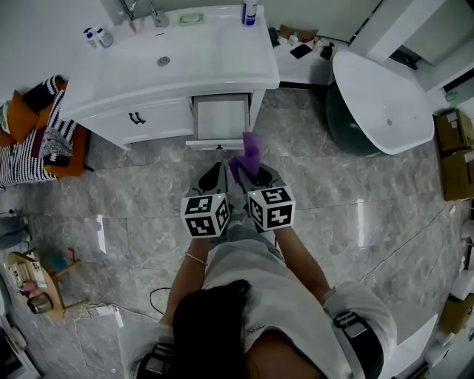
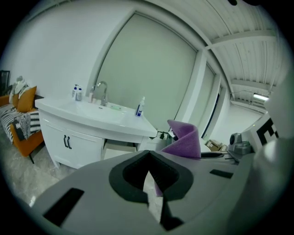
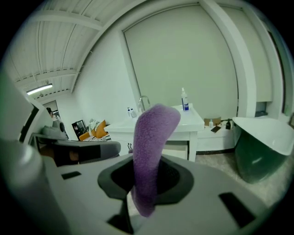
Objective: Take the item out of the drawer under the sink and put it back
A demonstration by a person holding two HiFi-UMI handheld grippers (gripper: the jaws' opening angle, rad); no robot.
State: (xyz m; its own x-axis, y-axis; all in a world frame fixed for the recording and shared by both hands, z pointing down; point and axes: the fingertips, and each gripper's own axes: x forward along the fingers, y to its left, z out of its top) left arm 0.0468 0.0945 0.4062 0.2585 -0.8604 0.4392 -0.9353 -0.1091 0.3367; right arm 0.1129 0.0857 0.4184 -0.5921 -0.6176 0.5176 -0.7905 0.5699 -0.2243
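The white vanity (image 1: 185,66) stands ahead with its small drawer (image 1: 219,143) under the sink pulled open; the drawer's inside looks bare. A purple cloth (image 1: 250,152) sticks up from my right gripper (image 1: 255,172), which is shut on it just short of the drawer front. In the right gripper view the cloth (image 3: 154,133) rises between the jaws of that gripper (image 3: 144,183) and curls over at the top. My left gripper (image 1: 215,174) hangs beside it with its jaws together and nothing held. The left gripper view shows the left gripper (image 2: 149,183), the cloth (image 2: 186,137) and the drawer (image 2: 119,147).
A white bathtub (image 1: 378,96) stands to the right of the vanity. An orange seat with striped cushions (image 1: 37,133) is at the left. Cardboard boxes (image 1: 455,148) line the right edge. A small wooden stool (image 1: 33,285) with items sits at lower left. Bottles (image 1: 250,11) stand on the counter.
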